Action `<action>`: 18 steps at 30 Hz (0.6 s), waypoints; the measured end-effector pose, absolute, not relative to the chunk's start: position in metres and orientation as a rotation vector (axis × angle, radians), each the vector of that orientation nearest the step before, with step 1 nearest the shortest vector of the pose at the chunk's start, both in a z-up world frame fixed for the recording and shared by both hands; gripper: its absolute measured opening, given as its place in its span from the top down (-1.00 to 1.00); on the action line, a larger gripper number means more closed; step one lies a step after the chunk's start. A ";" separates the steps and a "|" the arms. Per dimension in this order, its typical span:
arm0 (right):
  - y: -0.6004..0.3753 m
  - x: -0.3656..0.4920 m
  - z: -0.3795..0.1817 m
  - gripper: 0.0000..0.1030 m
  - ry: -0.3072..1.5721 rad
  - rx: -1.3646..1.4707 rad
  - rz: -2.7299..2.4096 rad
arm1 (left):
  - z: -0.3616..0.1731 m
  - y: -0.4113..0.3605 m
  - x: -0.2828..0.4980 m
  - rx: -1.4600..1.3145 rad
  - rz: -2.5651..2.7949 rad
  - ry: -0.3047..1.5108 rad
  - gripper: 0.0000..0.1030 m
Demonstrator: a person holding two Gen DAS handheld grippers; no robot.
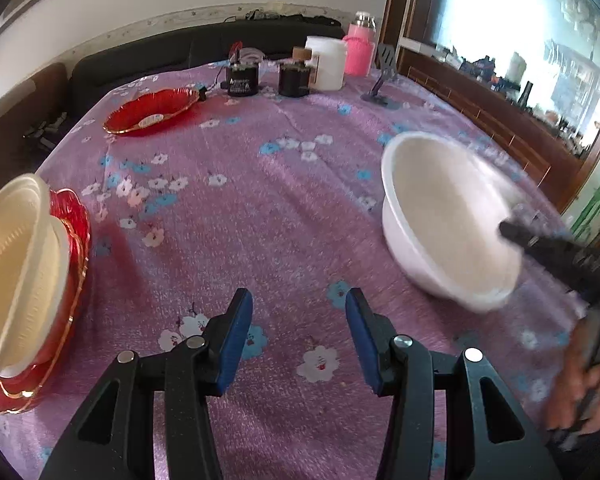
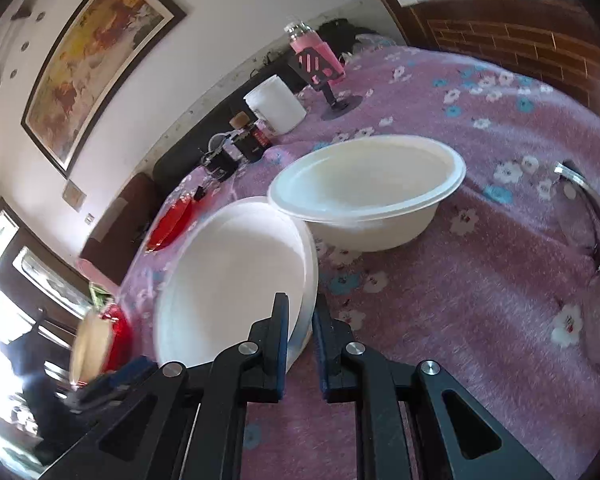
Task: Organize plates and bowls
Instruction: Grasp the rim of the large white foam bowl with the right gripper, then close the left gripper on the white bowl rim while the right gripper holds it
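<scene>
My right gripper [image 2: 300, 320] is shut on the rim of a white bowl [image 2: 236, 280] and holds it tilted above the purple flowered tablecloth [image 2: 480, 300]. The same bowl [image 1: 444, 220] shows blurred at the right of the left wrist view, with the right gripper's finger [image 1: 540, 240] on its rim. A second white bowl [image 2: 364, 196] sits on the cloth just behind it. My left gripper [image 1: 298, 340] is open and empty over the cloth. At the left edge, cream bowls [image 1: 16, 264] are stacked on red plates [image 1: 68, 280]. A lone red plate [image 1: 152, 110] lies far left.
At the table's far edge stand two dark jars [image 1: 242, 78], a white tub [image 1: 326, 62], a pink bottle [image 1: 360, 46] and a phone stand [image 1: 382, 80]. A metal ring [image 2: 592, 208] lies on the cloth at the right. A dark sofa [image 1: 140, 56] runs behind the table.
</scene>
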State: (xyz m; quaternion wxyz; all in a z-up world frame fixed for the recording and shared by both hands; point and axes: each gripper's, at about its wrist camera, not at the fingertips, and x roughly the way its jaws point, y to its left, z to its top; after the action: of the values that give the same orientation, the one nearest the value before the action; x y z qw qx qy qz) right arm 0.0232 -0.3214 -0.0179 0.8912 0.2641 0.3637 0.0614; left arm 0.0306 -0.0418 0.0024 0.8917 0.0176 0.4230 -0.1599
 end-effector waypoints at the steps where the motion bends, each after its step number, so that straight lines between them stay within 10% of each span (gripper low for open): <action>1: -0.321 0.022 -0.017 0.76 0.747 0.550 0.144 | 0.008 -0.041 0.031 0.027 -0.342 0.878 0.06; 10: -0.314 0.024 -0.016 0.76 0.752 0.493 0.142 | 0.032 -0.073 0.055 0.045 -0.422 0.851 0.05; 14: -0.312 0.024 -0.015 0.76 0.750 0.472 0.142 | 0.019 -0.089 0.069 0.059 -0.449 0.893 0.67; 18: -0.306 0.023 -0.012 0.76 0.735 0.442 0.128 | 0.012 -0.093 0.071 0.056 -0.468 0.875 0.81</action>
State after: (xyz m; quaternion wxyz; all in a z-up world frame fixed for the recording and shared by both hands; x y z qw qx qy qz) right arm 0.0225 -0.3063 -0.0120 0.9075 0.2141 0.3559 0.0621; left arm 0.0706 -0.0929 0.0123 0.8791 0.0269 0.4198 -0.2244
